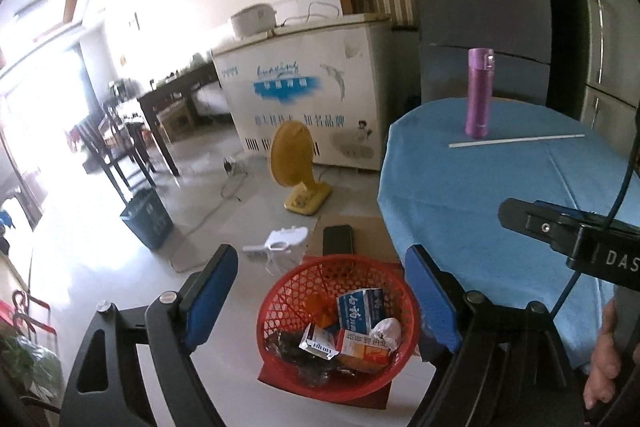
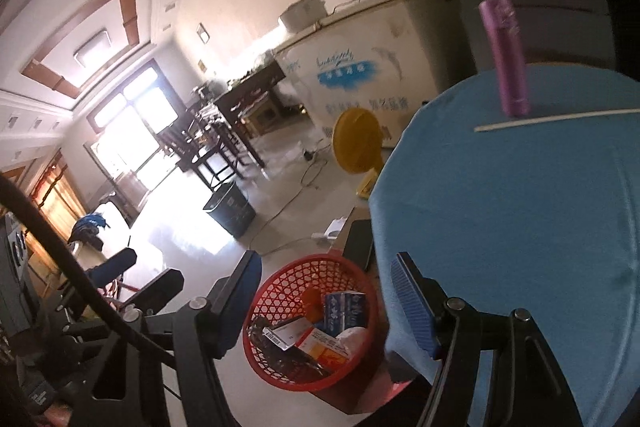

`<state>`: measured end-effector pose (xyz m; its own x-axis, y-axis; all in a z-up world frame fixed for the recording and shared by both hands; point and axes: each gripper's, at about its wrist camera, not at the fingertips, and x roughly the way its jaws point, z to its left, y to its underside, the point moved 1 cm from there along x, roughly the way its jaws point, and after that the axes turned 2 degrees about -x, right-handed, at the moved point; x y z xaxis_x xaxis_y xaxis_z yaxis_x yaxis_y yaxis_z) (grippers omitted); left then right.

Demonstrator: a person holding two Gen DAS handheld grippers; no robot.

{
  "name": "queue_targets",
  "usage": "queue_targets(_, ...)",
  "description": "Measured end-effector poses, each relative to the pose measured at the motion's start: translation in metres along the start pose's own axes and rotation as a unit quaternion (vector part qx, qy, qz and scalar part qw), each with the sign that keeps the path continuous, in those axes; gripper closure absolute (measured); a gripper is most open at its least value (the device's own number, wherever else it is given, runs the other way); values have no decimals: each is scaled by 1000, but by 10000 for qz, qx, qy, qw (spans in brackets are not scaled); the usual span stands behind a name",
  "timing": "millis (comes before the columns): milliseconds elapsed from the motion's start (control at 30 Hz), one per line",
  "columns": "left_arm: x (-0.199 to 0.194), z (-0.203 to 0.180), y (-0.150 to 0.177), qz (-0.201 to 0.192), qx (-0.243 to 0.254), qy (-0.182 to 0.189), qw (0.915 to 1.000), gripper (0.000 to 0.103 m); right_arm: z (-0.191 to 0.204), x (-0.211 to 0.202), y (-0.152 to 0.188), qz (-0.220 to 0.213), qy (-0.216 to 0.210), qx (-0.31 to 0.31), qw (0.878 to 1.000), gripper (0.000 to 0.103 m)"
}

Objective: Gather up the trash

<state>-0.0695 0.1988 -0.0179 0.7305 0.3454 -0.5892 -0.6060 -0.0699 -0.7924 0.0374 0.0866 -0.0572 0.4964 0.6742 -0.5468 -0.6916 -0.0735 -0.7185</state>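
A red mesh basket stands on the floor beside the blue-clothed table. It holds several pieces of trash: a blue and white carton, an orange box, a crumpled white wad and dark wrappers. My left gripper is open and empty above the basket. My right gripper is open and empty, also over the basket; its body shows in the left wrist view. A purple bottle and a white straw are on the table.
A yellow fan, a white appliance, a black phone, cables and a dark bin are on the floor. A white chest freezer stands behind. Dark table and chairs are at left.
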Motion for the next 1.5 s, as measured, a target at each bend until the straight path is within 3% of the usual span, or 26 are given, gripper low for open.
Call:
queue_targets(100, -15, -5, 0, -142, 90, -104, 9998, 10, 3, -22, 2, -113, 56, -31, 9999, 32)
queue_targets(267, -45, -6, 2, -476, 151, -345, 9982, 8, 13, -54, 9, -272, 80, -126, 9995, 30)
queue_targets(533, -81, 0, 12, -767, 48, -428, 9961, 6, 36, -96, 34, -403, 39, -241, 9989, 29)
queue_targets(700, -85, 6, 13, -653, -134, -337, 9972, 6, 50, -117, 49, -472, 78, -572, 9972, 26)
queue_targets(1000, -92, 2, 21, -796, -98, -435, 9958, 6, 49, -125, 58, -523, 182, -539, 9970, 26)
queue_targets(1300, -86, 11, 26, -702, -184, -650, 9952, 6, 51, -117, 55, -476, 180, -553, 9972, 26)
queue_targets(1500, -83, 13, 30, -599, -211, -563, 9964, 6, 53, -118, 54, -487, 215, -583, 9969, 26)
